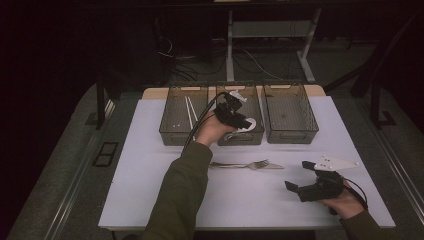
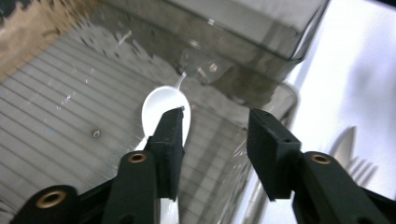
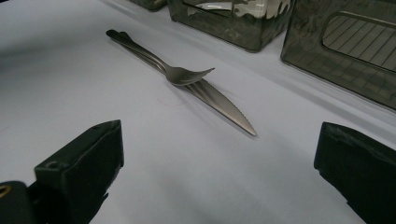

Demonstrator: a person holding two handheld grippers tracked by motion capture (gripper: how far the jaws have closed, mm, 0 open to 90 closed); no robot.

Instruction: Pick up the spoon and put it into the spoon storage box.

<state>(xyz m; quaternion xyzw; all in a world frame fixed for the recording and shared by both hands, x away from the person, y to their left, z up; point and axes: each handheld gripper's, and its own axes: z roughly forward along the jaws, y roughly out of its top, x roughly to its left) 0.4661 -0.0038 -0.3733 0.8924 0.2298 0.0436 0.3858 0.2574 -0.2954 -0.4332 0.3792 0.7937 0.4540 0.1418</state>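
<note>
The white spoon (image 2: 161,112) was in the middle bin, but first the things close to me. My right claw (image 1: 299,176) was nearest, low over the white table (image 1: 150,200) at the right side. Its two black jaws stood wide apart with nothing between them. My right hand (image 1: 345,202) held it from behind, and a grey three-cornered plate (image 1: 335,163) sat on top of it.

A bit farther out, in the middle of the table, lay a metal fork (image 1: 240,164) and a metal knife (image 3: 224,105). They lay side by side and touched, with the fork on top of the knife. In the right gripper view the fork (image 3: 187,74) had its points curled up, and the knife blade stuck out past it toward my claw. Both were well apart from my right claw.

Farther still, my left arm in a green sleeve (image 1: 177,195) reached forward. My left hand (image 1: 212,129) held my left claw (image 1: 239,120) over the middle bin (image 1: 250,136). In the left gripper view that claw (image 2: 215,149) was open, its jaws apart. The spoon lay on the lined floor of the bin, just under one jaw, with its bowl poking out past the jaw's tip. I could not tell if that jaw touched it.

At the far edge stood three see-through bins in a row. The left bin (image 1: 172,131) had thin white sticks (image 1: 190,111) in it. I could not make out anything in the right bin (image 1: 300,134).
</note>
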